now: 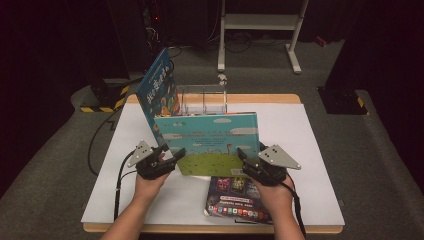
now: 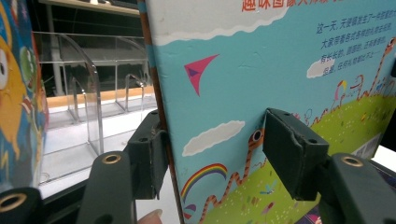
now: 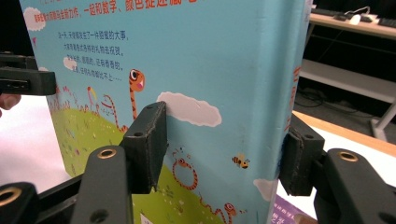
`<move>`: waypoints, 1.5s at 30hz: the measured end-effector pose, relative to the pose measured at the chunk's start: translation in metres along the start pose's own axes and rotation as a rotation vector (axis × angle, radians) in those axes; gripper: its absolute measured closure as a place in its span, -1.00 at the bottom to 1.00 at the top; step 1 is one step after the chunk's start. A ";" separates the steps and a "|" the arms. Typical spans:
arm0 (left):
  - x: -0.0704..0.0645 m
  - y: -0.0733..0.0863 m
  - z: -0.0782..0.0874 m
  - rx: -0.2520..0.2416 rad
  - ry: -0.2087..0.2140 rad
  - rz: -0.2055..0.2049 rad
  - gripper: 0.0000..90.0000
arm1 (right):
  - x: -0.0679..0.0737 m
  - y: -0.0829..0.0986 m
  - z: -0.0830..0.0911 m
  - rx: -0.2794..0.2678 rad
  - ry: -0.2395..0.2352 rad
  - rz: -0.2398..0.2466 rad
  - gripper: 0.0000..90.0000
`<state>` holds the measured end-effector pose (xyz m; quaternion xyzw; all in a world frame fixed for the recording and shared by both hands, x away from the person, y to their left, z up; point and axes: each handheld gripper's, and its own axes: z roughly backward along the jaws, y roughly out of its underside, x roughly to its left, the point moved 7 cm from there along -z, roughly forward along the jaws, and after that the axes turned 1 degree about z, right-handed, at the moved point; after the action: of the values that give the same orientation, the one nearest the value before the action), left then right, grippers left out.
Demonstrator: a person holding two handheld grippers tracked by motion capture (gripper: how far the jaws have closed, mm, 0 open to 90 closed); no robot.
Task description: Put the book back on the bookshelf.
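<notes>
Tongs on both sides grip the large, thin, glossy hardcover picture book with the sky-blue and grass-green cover, which stands upright with its long axis running left to right near the middle of the white counter: the left tongs are clamped over its left edge and the right tongs over its right edge, one pad on each face. The clear acrylic rack with upright dividers waits behind the book toward the far edge, beside a second blue picture book leaning there, so I judge the held book must travel straight away from the person. A flat dark book lies at the near edge.
</notes>
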<state>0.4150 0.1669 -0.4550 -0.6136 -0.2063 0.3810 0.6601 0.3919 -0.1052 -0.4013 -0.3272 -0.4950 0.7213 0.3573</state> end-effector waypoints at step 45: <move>0.001 0.010 0.002 -0.042 -0.039 -0.030 -0.11 | -0.001 0.001 -0.005 -0.010 -0.071 -0.059 -0.14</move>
<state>0.4114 0.1685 -0.4644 -0.6165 -0.2361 0.3787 0.6486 0.3967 -0.1041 -0.4035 -0.2881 -0.5204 0.7192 0.3590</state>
